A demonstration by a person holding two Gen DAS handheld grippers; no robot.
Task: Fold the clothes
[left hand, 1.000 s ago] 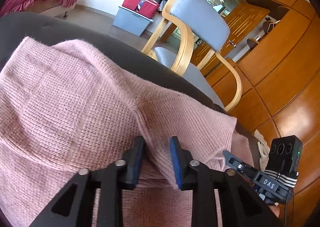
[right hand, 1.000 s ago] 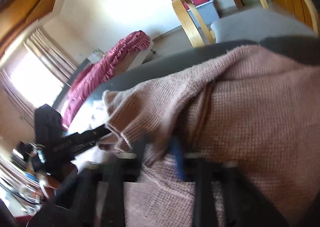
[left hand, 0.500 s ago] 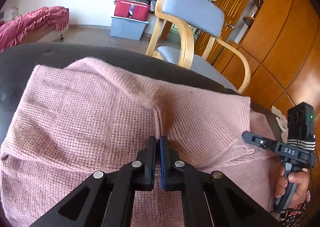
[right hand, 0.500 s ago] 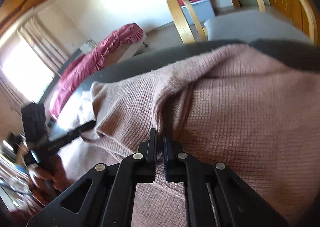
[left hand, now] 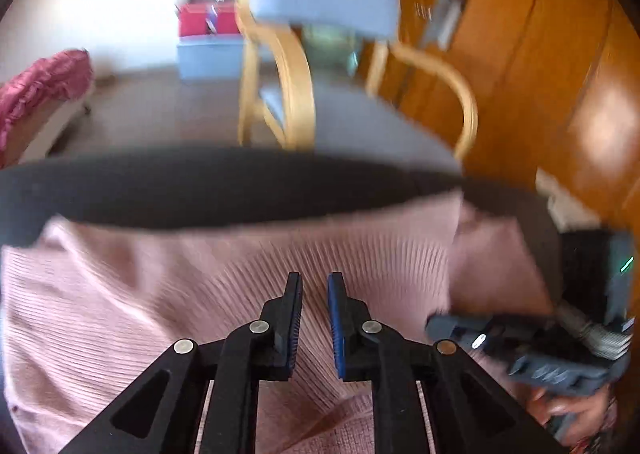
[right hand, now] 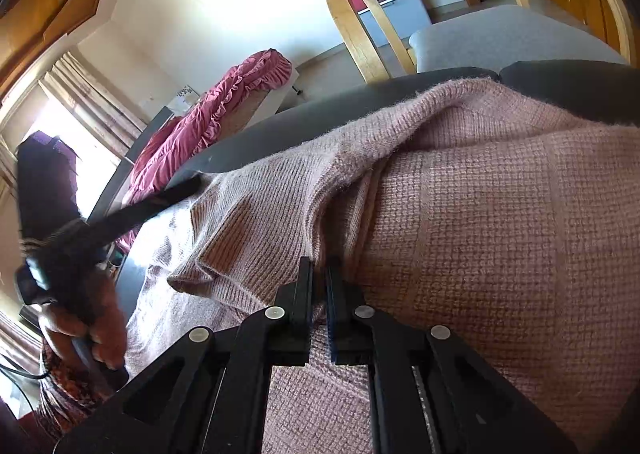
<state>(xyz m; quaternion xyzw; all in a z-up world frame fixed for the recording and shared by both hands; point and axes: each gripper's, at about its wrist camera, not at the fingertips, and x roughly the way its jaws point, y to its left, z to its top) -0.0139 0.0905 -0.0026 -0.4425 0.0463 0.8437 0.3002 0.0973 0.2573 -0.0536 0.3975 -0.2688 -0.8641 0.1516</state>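
Pink ribbed knit sweater (left hand: 168,294) lies spread on the dark round table (left hand: 200,190). Left gripper (left hand: 314,294) over it, jaws opening, nothing pinched between the pads. Right gripper (right hand: 319,286) clamped tight on a sweater fold. Wooden armchair with grey cushions (left hand: 320,6) at 12 o'clock beyond the table.

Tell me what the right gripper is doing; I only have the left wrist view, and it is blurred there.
Observer: The right gripper is shut on a fold of the sweater.
Operator: Where on the sweater?
Observer: At a crease where a ribbed part lies over the waffle-knit body.
Operator: Does the ribbed part lie flat?
Observer: No, it is bunched, and its lower corner curls up to the left of the gripper.
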